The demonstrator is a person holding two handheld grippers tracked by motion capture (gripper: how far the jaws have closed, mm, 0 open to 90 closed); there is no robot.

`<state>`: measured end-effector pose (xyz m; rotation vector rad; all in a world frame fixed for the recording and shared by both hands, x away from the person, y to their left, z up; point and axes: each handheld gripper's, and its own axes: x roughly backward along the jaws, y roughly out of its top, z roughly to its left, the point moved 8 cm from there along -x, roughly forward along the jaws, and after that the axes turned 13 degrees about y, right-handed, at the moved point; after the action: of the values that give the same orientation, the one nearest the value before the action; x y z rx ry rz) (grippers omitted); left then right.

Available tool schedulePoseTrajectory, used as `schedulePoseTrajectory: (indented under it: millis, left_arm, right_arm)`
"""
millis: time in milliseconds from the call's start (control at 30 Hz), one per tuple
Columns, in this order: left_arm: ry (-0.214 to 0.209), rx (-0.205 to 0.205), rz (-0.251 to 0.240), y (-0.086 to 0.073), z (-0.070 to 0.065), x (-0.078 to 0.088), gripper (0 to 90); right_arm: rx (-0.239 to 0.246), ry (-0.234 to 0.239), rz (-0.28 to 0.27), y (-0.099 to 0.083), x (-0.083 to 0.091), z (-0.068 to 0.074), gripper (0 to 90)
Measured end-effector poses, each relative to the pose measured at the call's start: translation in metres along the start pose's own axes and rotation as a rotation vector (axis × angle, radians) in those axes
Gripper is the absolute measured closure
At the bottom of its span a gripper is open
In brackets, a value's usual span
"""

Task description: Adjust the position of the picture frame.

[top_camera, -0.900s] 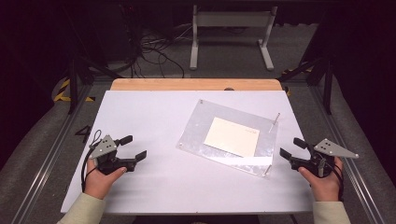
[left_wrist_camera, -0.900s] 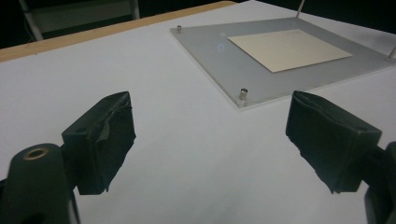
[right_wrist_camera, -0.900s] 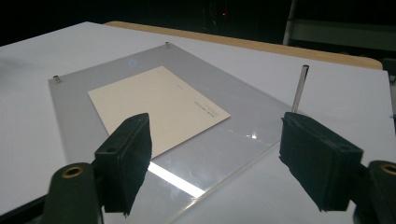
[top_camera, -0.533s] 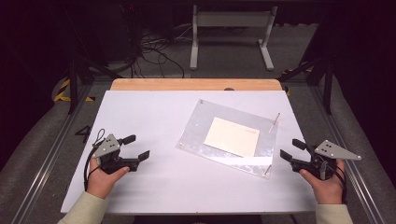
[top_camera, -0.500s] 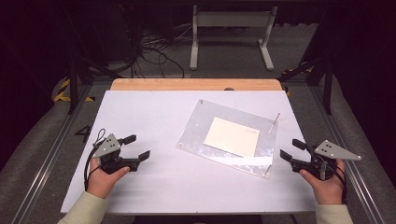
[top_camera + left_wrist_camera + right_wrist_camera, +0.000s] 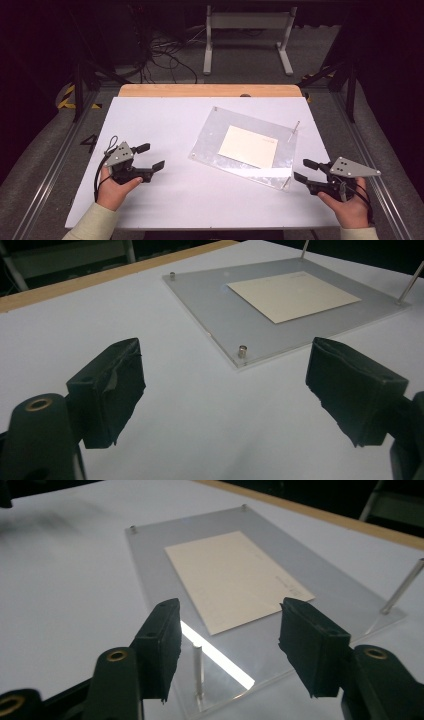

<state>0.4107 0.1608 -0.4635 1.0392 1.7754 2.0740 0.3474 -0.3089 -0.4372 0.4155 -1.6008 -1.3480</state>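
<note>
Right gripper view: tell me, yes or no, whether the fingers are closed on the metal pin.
No, the right gripper is open, and the pin stands untouched between its fingers.

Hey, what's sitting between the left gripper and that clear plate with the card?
Nothing: high view shows bare white table between the left gripper and the clear plate.

On the cream card (image 6: pixel 248 146) at the centre of the high view a faint line of print is too small to read; in the right gripper view the far corner of the clear plate (image 6: pixel 350 605) is cut by the right edge; in the left gripper view the plate's right-hand pins run off the top edge; the left claw (image 6: pixel 225 390) is cropped at the bottom corners; the surface (image 6: pixel 55 515) blurs at upper left of the right gripper view.
</note>
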Motion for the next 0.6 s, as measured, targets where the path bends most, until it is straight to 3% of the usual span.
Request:
schedulePoseTrajectory:
  millis: [133, 367, 433, 500, 600]
  left_arm:
    - [-0.011, 0.002, 0.000, 0.001, -0.001, -0.002, 16.4]
    - [-0.010, 0.000, 0.011, -0.001, -0.002, -0.003, 16.4]
    - [-0.008, 0.002, 0.013, -0.001, -0.002, -0.003, 16.3]
    - [-0.008, 0.000, 0.014, -0.002, -0.002, -0.003, 16.4]
    - [-0.007, -0.001, 0.015, -0.002, -0.002, -0.003, 16.4]
  right_arm:
    - [0.001, 0.043, 0.064, -0.011, -0.011, 0.004, 47.1]
    - [-0.008, 0.055, 0.158, -0.033, -0.031, 0.000, 74.4]
    - [-0.010, 0.083, 0.153, -0.033, -0.033, 0.003, 84.4]
    - [0.017, 0.077, 0.182, -0.031, -0.034, 0.006, 84.8]
    - [0.012, 0.063, 0.213, -0.028, -0.036, 0.009, 85.1]
